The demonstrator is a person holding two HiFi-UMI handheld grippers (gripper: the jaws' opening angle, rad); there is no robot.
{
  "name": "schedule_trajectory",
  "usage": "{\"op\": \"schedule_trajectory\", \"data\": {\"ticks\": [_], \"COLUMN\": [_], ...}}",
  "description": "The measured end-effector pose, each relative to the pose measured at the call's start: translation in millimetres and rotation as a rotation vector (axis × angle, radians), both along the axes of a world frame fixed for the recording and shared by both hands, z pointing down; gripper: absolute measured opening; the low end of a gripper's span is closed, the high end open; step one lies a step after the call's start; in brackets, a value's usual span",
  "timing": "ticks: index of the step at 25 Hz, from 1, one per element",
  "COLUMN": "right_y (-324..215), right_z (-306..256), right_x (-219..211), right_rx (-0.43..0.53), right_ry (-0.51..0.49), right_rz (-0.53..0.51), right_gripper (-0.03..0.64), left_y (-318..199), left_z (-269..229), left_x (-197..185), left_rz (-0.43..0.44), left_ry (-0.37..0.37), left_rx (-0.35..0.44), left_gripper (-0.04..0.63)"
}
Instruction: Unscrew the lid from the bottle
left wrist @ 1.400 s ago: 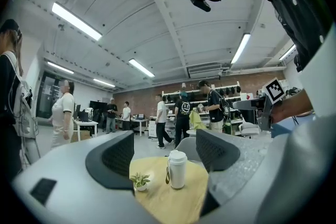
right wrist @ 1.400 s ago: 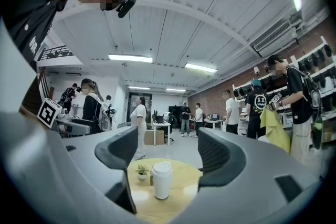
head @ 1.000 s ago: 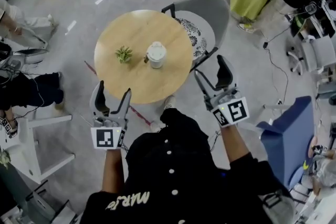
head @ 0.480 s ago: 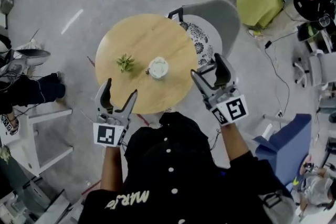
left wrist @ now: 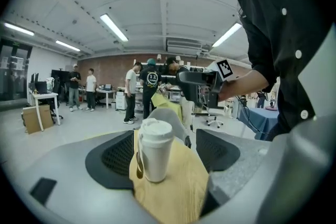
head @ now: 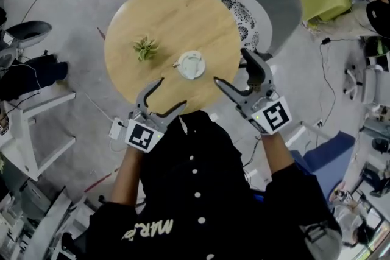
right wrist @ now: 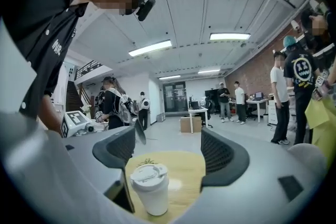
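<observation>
Both claws stand spread and empty: the left claw [head: 172,92] and the right claw [head: 230,65] come in from either side of the white bottle [head: 191,65], and neither touches it. Each gripper view sights the bottle through its own open jaws, ahead of the pads rather than between them. That wide stance probably serves a two-handed job, one claw to steady the body and the other to turn the lid [right wrist: 148,173]. The bottle stands on the round wooden worktop [head: 170,15], towards its near edge, within reach of both claws and well apart from the small plant [head: 145,47]. It stands upright, its long axis vertical, the lid still on and facing straight up.
</observation>
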State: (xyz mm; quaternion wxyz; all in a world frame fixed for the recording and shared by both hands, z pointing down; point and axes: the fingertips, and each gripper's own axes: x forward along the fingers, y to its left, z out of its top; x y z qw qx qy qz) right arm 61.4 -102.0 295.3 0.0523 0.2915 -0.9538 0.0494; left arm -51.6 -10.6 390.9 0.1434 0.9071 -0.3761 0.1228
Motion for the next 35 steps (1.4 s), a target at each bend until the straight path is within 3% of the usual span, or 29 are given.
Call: {"op": "schedule_trajectory", "data": {"ticks": [5, 12, 23, 27, 35], "right_y": [-10.1, -10.2, -3.4, -1.4, -0.4], "right_z": [39.6, 79.1, 108.2, 115.7, 134.1], "right_x": [-30.4, -55.9, -70.9, -78.6, -91.1], "right_rx": [-0.008, -0.025, -0.073, -0.105, -0.125], "right_ry": [0.058, 0.106, 0.118, 0.109, 0.133], "right_rz": [-0.114, -0.230, -0.346, -0.363, -0.370], "right_gripper": [0.385, 0.390, 0.417, 0.437, 0.457], "left_y": [-17.0, -24.7, -67.9, -74.6, -90.5], "left_z": [59.1, 121.7, 150.3, 161.4, 168.0], "left_x": [8.4, 33.7, 34.4, 43.5, 66.5], "left_rz": [0.083, 0.234, 0.241, 0.307, 0.301], "left_ry": [0.031, 0.002, -0.043, -0.118, -0.086], "left_rx": [-0.030, -0.058, 0.009, 0.044, 0.093], "left_gripper": [0.353, 0.353, 0.370, 0.394, 0.413]}}
